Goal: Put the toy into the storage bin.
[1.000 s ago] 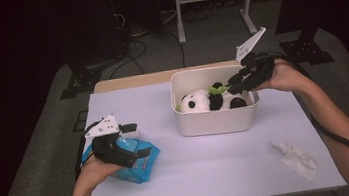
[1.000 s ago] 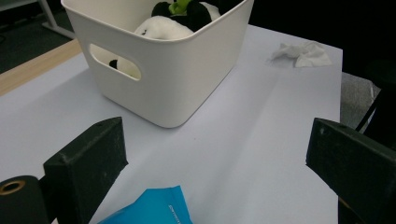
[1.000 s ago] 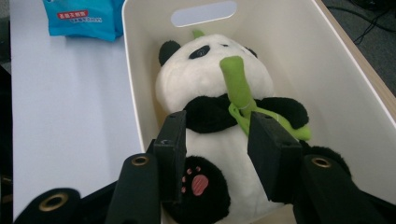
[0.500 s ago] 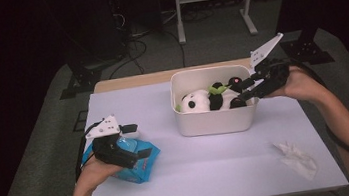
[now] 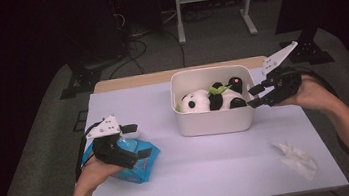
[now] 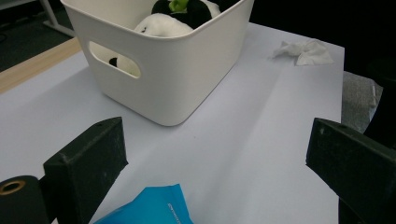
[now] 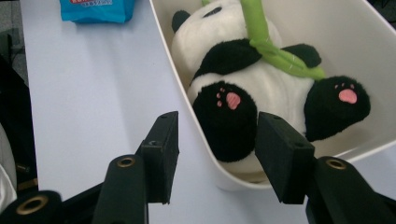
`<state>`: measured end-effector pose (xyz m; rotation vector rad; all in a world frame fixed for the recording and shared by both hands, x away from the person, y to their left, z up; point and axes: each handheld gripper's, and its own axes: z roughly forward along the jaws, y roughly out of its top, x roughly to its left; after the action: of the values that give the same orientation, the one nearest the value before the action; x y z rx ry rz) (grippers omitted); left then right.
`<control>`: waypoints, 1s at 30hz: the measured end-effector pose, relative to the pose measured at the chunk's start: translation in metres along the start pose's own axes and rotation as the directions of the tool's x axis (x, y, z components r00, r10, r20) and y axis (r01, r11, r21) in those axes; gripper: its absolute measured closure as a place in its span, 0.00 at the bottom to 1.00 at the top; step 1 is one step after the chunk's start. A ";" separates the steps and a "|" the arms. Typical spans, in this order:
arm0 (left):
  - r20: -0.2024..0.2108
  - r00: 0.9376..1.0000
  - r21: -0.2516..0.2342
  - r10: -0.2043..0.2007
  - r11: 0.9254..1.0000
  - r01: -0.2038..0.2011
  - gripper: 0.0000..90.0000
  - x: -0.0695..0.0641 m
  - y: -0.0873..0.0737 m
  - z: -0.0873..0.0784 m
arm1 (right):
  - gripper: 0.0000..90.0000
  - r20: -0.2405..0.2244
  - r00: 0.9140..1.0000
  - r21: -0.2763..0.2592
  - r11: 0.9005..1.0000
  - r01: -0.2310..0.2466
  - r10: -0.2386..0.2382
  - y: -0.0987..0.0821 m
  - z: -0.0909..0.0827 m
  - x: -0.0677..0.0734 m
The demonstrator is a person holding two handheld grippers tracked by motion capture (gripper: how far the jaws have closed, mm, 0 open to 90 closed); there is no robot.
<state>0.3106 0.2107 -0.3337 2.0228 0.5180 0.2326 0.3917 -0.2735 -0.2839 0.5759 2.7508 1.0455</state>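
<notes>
Right tool (image 5: pixel 257 96) at the bin's right end, jaws spread with nothing between the pads; they have just been opening. A second ago it reached in over the bin; now it sits lower and outside, straddling the rim. Reads as a finished drop: panda released, hand backing off.

Just ahead of the jaws: the white bin's (image 7: pixel 196 121) wall, then the panda plush (image 7: pixel 252 88) lying inside, paws toward the tool, green bamboo stalk across its belly.

Behind that tool, nearer the person: crumpled tissue (image 5: pixel 296 157) on the worktop (image 5: pixel 211 164).

Far across: left tool (image 5: pixel 127 143), jaws wide, over the blue wipes pack (image 5: pixel 139 157), gripping nothing. Bin wall is the only obstacle.
</notes>
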 end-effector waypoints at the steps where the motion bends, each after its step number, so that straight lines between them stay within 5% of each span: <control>1: -0.001 1.000 -0.001 -0.001 1.000 0.001 0.04 0.000 0.000 0.000 | 0.54 0.003 1.000 0.002 1.000 -0.004 0.004 -0.002 0.000 0.001; 30: -0.005 1.000 0.017 -0.003 1.000 0.003 0.04 0.002 -0.002 0.003 | 0.50 -0.009 0.996 -0.015 0.996 -0.091 0.091 -0.067 0.008 0.017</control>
<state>0.3126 0.2100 -0.3372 2.0382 0.5283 0.2322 0.3583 -0.3077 -0.3340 0.7022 2.7449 1.0894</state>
